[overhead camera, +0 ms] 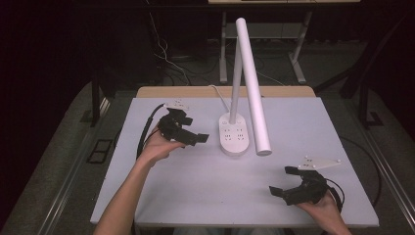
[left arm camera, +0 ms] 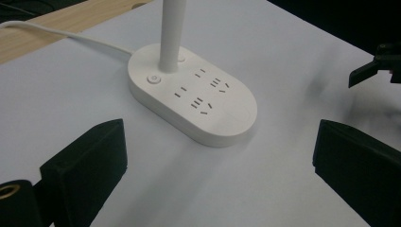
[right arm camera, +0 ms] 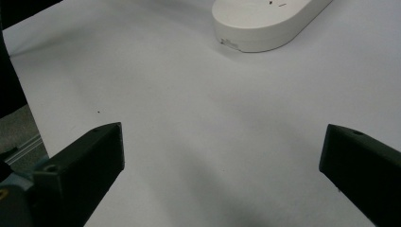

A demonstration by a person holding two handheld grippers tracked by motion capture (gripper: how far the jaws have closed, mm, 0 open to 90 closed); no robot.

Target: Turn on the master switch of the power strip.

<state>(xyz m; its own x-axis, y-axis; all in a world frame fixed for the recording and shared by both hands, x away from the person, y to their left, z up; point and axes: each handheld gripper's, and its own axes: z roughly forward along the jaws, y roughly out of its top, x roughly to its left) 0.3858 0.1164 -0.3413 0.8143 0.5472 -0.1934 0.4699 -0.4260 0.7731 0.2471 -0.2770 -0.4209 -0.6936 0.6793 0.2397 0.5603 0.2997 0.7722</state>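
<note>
the left gripper [overhead camera: 188, 133] sits at the left of the white table [overhead camera: 195, 196], jaws spread wide with nothing between them, aimed right toward the lamp [overhead camera: 234, 134]. the lamp's oval base [left arm camera: 194, 99] stands near the table's middle, a little toward the far edge, just beside this gripper and well apart from the other, so the left hand is plainly the nearer one. in the high view the base's long axis runs from far to near. a thin post rises from its far end, and the long white light bar [overhead camera: 252, 83] slopes down from the post's top toward the person. a small round button [left arm camera: 153, 79] sits by the post. the right gripper [overhead camera: 291, 181] rests at the near right corner, jaws also wide apart and holding nothing, facing left toward the base.
</note>
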